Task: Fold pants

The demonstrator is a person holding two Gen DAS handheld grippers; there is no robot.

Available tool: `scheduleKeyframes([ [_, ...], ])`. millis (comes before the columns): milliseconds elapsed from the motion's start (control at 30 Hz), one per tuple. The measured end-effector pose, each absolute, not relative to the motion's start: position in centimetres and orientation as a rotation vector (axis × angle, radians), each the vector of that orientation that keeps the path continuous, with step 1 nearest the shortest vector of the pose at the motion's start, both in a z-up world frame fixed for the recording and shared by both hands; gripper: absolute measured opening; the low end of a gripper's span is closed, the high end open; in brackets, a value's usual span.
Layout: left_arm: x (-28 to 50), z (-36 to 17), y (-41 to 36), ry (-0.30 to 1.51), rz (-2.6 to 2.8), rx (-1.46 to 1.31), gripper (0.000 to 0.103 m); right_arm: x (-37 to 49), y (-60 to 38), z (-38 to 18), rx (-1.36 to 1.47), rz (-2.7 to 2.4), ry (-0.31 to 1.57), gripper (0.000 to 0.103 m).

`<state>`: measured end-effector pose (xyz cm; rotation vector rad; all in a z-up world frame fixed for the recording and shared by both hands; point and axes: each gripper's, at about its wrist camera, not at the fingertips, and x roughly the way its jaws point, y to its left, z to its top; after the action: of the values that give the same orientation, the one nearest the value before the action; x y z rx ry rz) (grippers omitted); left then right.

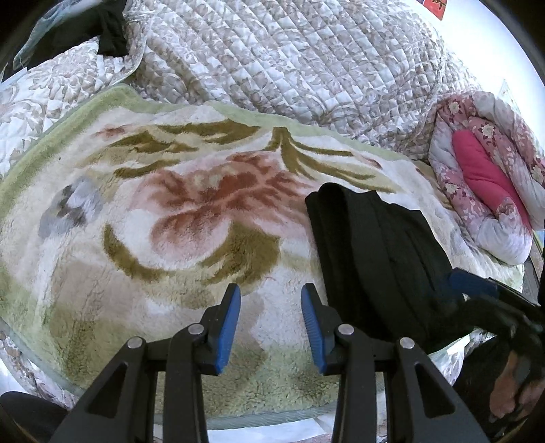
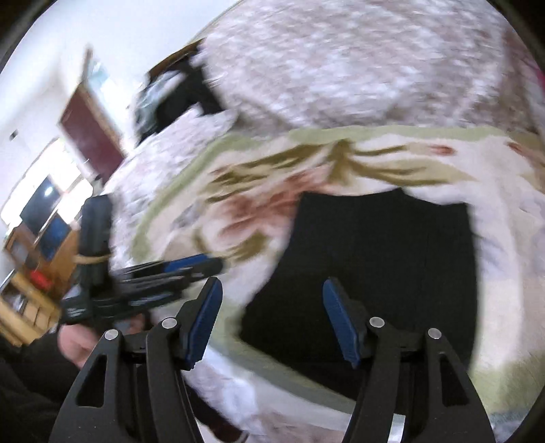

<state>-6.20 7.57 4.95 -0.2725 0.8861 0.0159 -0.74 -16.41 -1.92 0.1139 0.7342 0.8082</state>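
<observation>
The black pants [image 1: 378, 259] lie folded into a compact rectangle on the flowered fleece blanket [image 1: 170, 218]. In the left wrist view they sit to the right of my left gripper [image 1: 271, 300], which is open and empty above the blanket. The right gripper [image 1: 477, 289] shows at the pants' right edge. In the blurred right wrist view the pants [image 2: 374, 272] lie just ahead of my right gripper [image 2: 270, 293], which is open and empty. The left gripper [image 2: 177, 272] shows there at the left, held by a hand.
A quilted floral bedspread [image 1: 289, 58] rises behind the blanket. A rolled pink and white quilt [image 1: 490, 184] lies at the right. Dark clothing [image 1: 109, 30] sits at the far left corner. Wooden furniture and screens [image 2: 37, 231] stand left of the bed.
</observation>
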Motion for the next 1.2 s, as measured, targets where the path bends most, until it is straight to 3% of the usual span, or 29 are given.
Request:
scheduleKeyframes([
  [133,-5.7,5.5,6.5,0.881,-0.018,-0.275,0.039,1.7,-18.1,-6.0,0.096,0.623,0.911,0.037],
  [533,-0.4,8.0,0.9,0.825,-0.162,-0.182,0.040,5.7,-20.5,-3.1,0.196,0.620,0.818,0.037],
  [733,4.0,6.1,-0.7,0.835,-0.172,-0.140,0.039,10.3,-19.4,-3.6,0.164,0.608,0.823,0.035],
  [933,5.4,3.0,-0.1,0.877,-0.143,-0.141,0.045,13.5,-22.7,-5.9,0.287,0.495,0.860,0.003],
  [1200,5.6,2.9,-0.7,0.874,-0.131,-0.096,0.047,12.2,-22.2,-4.7,0.222,0.465,0.848,0.009],
])
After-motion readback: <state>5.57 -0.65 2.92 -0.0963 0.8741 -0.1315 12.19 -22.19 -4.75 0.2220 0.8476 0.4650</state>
